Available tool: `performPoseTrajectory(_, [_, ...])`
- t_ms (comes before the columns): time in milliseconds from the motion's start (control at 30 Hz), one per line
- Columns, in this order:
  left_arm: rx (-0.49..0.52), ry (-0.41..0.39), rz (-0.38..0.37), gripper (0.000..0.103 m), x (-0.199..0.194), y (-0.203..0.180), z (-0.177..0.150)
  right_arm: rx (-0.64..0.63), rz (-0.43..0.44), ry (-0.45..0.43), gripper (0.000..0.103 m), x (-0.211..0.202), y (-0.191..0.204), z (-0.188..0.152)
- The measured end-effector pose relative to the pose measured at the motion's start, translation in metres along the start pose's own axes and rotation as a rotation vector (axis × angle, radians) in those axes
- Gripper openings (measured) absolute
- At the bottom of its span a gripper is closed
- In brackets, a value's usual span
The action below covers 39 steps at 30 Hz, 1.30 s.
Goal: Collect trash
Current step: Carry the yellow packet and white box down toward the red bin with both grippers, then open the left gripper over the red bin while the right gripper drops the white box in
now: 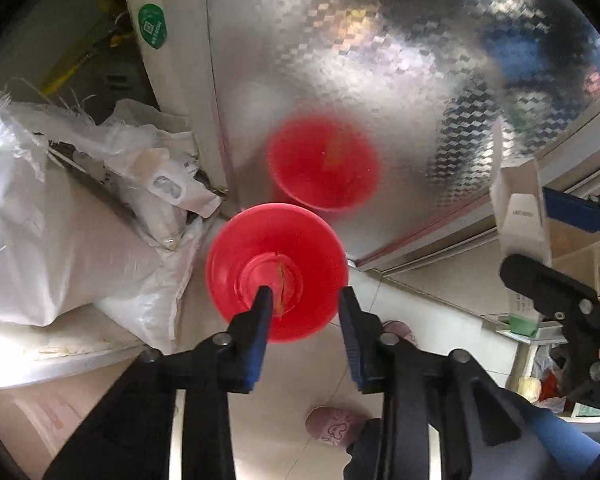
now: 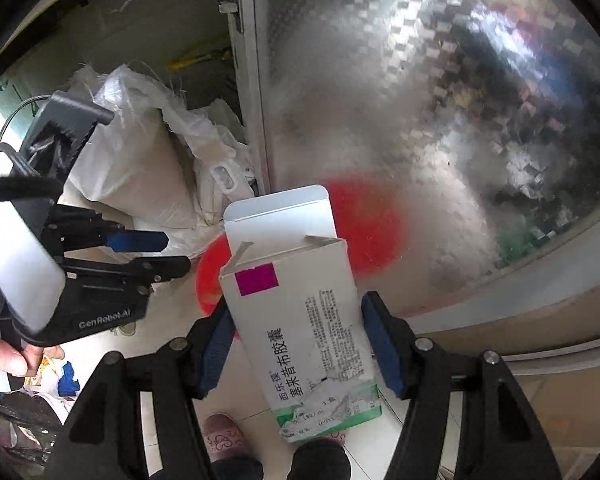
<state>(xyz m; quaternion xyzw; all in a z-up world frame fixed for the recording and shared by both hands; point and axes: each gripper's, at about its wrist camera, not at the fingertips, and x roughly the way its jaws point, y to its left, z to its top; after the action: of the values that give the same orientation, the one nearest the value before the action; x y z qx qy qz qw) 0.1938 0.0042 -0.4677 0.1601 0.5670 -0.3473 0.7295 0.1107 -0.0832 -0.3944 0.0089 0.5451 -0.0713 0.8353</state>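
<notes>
While both point steeply down, right gripper (image 2: 298,340) clamps carton (image 2: 300,312) — left gripper (image 1: 304,308) gapes.

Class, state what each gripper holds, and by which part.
Right gripper: white medicine box, clamped across its long sides. Left gripper: nothing, jaws open; red cup ungripped.

Red cup (image 1: 276,264) upright, white carton (image 2: 300,320) tilted

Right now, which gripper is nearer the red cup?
Left. The left gripper has its fingers either side of the red cup. The right gripper holds the medicine box off to the side.
</notes>
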Motion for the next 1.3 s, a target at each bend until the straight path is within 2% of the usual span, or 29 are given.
performPoseTrajectory(67, [-0.002,0.009,0.007,0.032,0.000,0.001,0.001,0.008,-0.002,0.013,0.060,0.003,-0.004,0.004])
performPoseTrajectory(167, [-0.017,0.025,0.013,0.038,0.002,0.005,0.002,0.003,0.012,0.028,0.060,0.001,-0.003,0.007])
performPoseTrajectory(333, [-0.089,0.023,0.043,0.038,0.003,0.030,-0.006,-0.051,0.052,0.040,0.061,0.007,0.009,0.015])
performPoseTrajectory(400, [-0.117,0.030,0.052,0.045,0.008,0.041,-0.014,-0.077,0.069,0.045,0.061,0.015,0.017,0.019])
performPoseTrajectory(533, [-0.169,0.048,0.089,0.046,0.017,0.059,-0.030,-0.129,0.096,0.064,0.061,0.035,0.031,0.023])
performPoseTrajectory(600, [-0.193,0.052,0.113,0.056,0.022,0.065,-0.037,-0.156,0.098,0.077,0.061,0.045,0.038,0.024])
performPoseTrajectory(833, [-0.276,0.039,0.143,0.056,0.041,0.088,-0.049,-0.187,0.100,0.086,0.061,0.067,0.052,0.032])
performPoseTrajectory(900, [-0.298,0.042,0.142,0.056,0.044,0.092,-0.051,-0.193,0.106,0.101,0.064,0.076,0.055,0.035])
performPoseTrajectory(967, [-0.309,0.040,0.142,0.056,0.043,0.095,-0.053,-0.208,0.079,0.085,0.070,0.078,0.057,0.037])
performPoseTrajectory(1133, [-0.319,0.023,0.144,0.056,0.034,0.094,-0.057,-0.236,0.079,0.040,0.093,0.077,0.061,0.039])
performPoseTrajectory(1300, [-0.356,-0.010,0.161,0.056,-0.003,0.087,-0.063,-0.255,0.088,0.042,0.096,0.052,0.066,0.041])
